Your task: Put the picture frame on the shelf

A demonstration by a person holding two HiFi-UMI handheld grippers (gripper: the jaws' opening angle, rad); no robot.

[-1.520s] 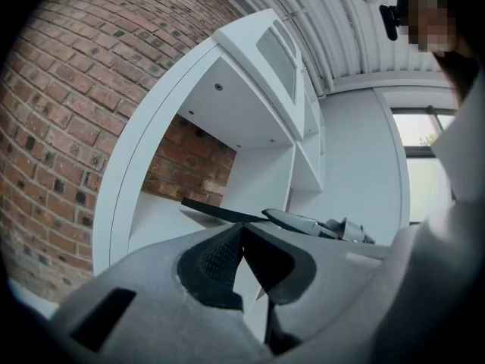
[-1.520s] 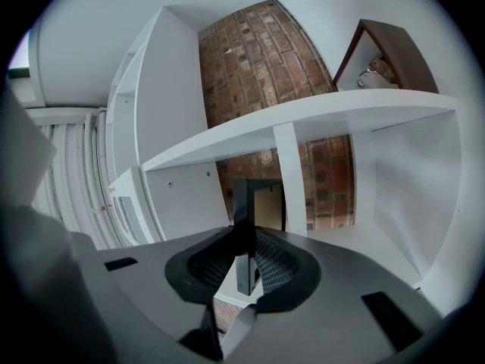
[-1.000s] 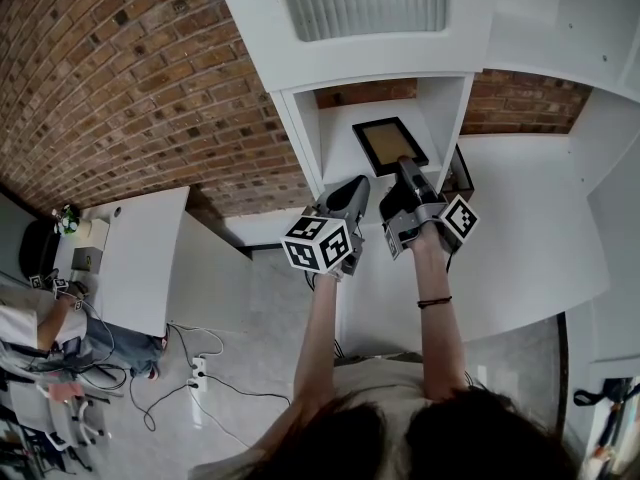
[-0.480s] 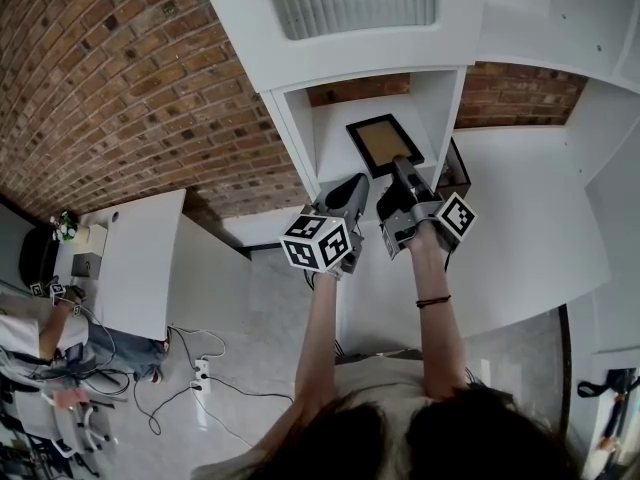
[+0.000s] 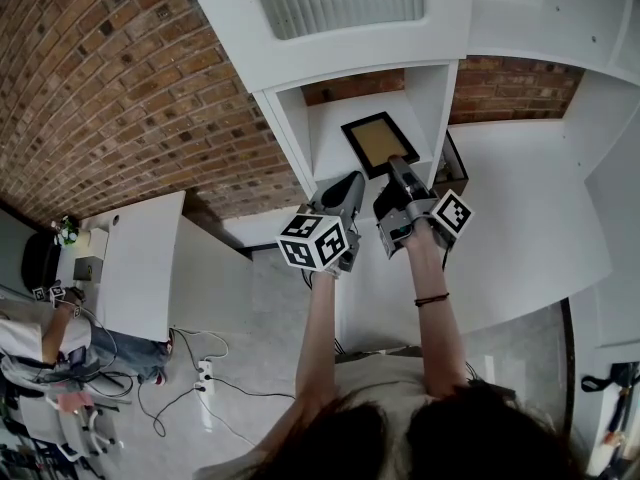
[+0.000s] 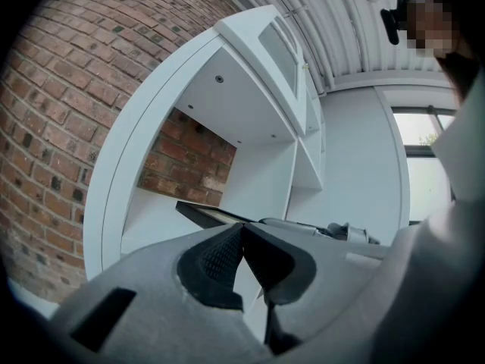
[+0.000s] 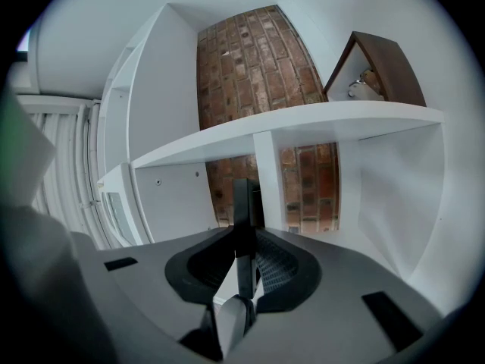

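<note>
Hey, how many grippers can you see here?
2. The left gripper, shut and empty, is mid-picture in the head view; the right gripper, beside it, is shut on the picture frame.

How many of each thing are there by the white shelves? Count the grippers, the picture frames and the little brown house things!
Grippers: 2, the left gripper and the right gripper
Picture frame: 1
Brown house-shaped box: 1
Total: 4
</note>
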